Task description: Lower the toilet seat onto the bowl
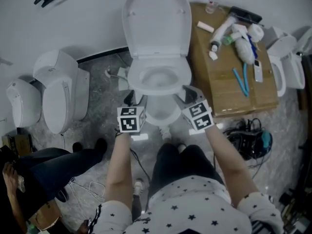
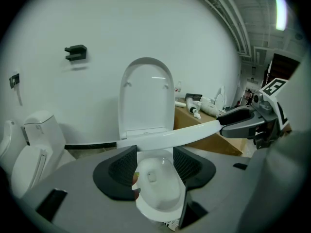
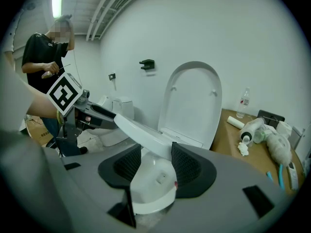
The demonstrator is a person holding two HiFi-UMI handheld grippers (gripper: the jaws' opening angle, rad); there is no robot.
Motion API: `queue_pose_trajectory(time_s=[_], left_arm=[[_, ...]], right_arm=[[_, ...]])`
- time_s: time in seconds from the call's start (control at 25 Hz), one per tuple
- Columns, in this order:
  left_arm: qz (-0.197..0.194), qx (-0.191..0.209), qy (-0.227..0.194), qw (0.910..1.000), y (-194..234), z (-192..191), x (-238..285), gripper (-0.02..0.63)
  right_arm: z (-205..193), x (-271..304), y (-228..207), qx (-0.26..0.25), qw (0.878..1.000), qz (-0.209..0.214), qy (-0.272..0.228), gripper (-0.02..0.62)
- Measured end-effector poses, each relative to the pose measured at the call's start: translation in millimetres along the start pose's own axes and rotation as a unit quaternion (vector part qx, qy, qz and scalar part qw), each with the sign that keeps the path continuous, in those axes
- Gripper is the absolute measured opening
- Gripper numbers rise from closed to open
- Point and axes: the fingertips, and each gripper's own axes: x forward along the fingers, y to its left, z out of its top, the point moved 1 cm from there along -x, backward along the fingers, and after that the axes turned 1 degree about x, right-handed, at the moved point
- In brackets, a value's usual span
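Toilet seat clamped each side by left tongs and right tongs, forearms outstretched

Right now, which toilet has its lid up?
The middle toilet against the wall: its lid stands upright, seat held by left gripper and right gripper. The nearer left toilet and far-left toilet are shut.
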Motion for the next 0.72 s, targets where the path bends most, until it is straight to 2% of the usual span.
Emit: queue_pose_trajectory(time_s=[0.72], left_arm=[[0.001,0.012,0.018,0.9998,-6,-41,-2,0.235]], right_arm=[[-35,-1,17,-0.003,1.000,0.011,0.010,0.187]])
